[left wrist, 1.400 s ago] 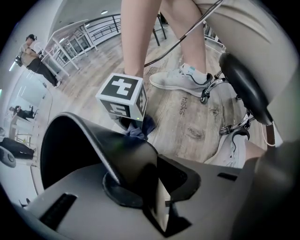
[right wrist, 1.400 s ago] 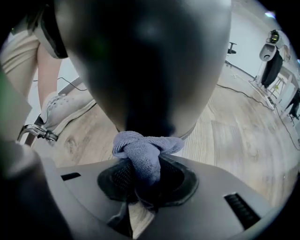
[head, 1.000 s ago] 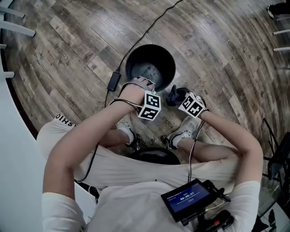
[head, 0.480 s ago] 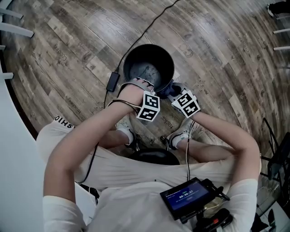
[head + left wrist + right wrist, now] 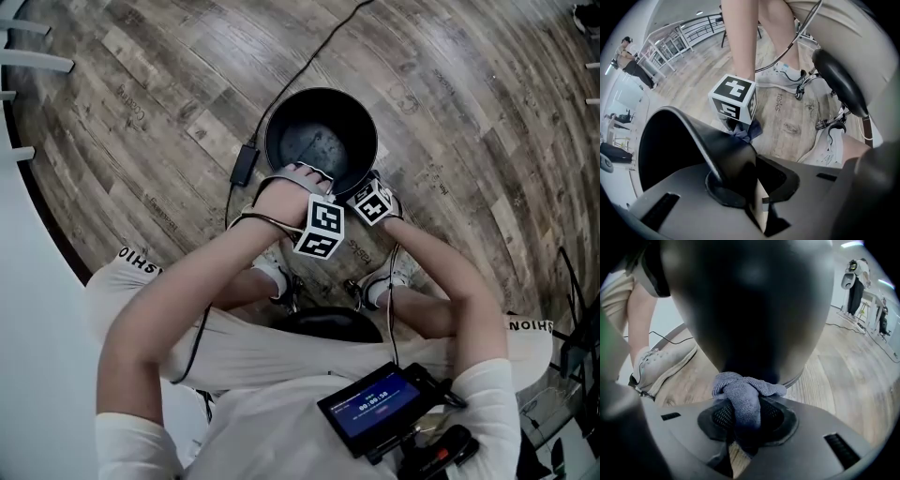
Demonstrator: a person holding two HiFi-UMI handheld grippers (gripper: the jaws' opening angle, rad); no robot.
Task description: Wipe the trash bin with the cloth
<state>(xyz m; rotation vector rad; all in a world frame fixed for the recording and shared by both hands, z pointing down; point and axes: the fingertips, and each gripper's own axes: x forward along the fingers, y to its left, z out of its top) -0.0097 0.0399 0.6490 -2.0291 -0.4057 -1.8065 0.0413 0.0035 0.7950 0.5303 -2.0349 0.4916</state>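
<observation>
Trash bin (image 5: pixel 322 141) is sitting upright on the wood floor (image 5: pixel 141 103), upper centre of the head view, roughly where it was a second ago.

Left gripper (image 5: pixel 752 183) is pointing down over the bin's near rim. Its jaws have just been closing and are now clamping the rim wall, with the bin's dark inside on one side of the grip and its outer face on the other. Left hand (image 5: pixel 284 194) is not shifting between frames.

Right gripper (image 5: pixel 743 427) is pinching the grey-blue cloth (image 5: pixel 743 394). The bunched wad is sticking out past the tips and touching the bin's outer wall near its base.

Change vs earlier:
- A second ago the right marker cube (image 5: pixel 371 202) was sitting right of the bin and clear of it, with the cloth showing as a dark lump next to it.
- Half a second ago it was closing in.
- Now it is sitting tight against the bin's lower-right side in the head view, just beside the left marker cube (image 5: pixel 320 228). The cloth is hiding under it there.

Left gripper view is showing the cloth just under the right cube, against the bin's outside. Cable (image 5: pixel 302 67) is running across the floor toward the bin's left side.
</observation>
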